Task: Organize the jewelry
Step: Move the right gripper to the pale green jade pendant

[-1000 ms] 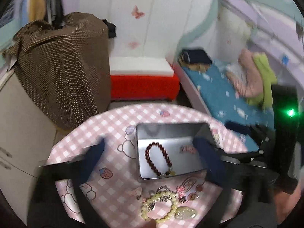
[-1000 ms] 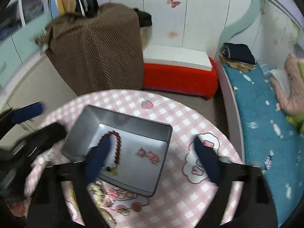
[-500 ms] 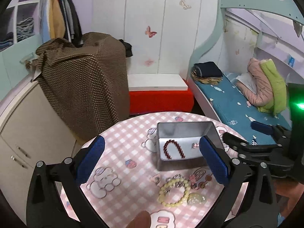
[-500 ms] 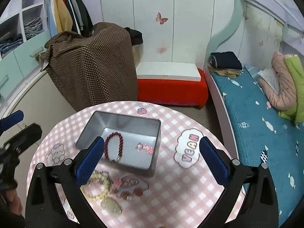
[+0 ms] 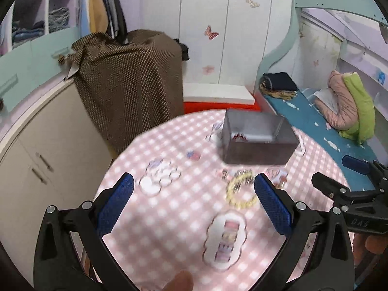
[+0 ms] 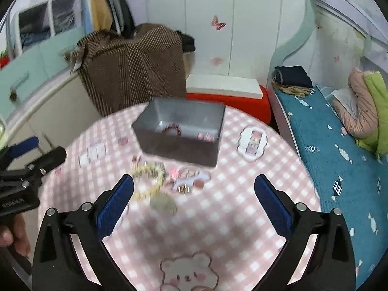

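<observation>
At the bottom of each wrist view, the left gripper (image 5: pixel 194 201) and right gripper (image 6: pixel 194 201) hold their blue fingers (image 6: pixel 116 203) spread wide, empty, above the pink checked desk (image 6: pixel 242 218). Mid-frame lies a blurred yellow bead bracelet (image 6: pixel 148 179) among small trinkets. Just beyond it, the grey metal tin (image 6: pixel 179 131) holds a dark red bracelet (image 6: pixel 172 129).

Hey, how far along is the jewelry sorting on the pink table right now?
Partly done. The dark red bead bracelet and a small pink piece already lie inside the grey tin. Nothing is in hand: the left gripper and right gripper are both open and empty. Left on the table: the yellow bead bracelet, a pale pendant and some small trinkets.
</observation>
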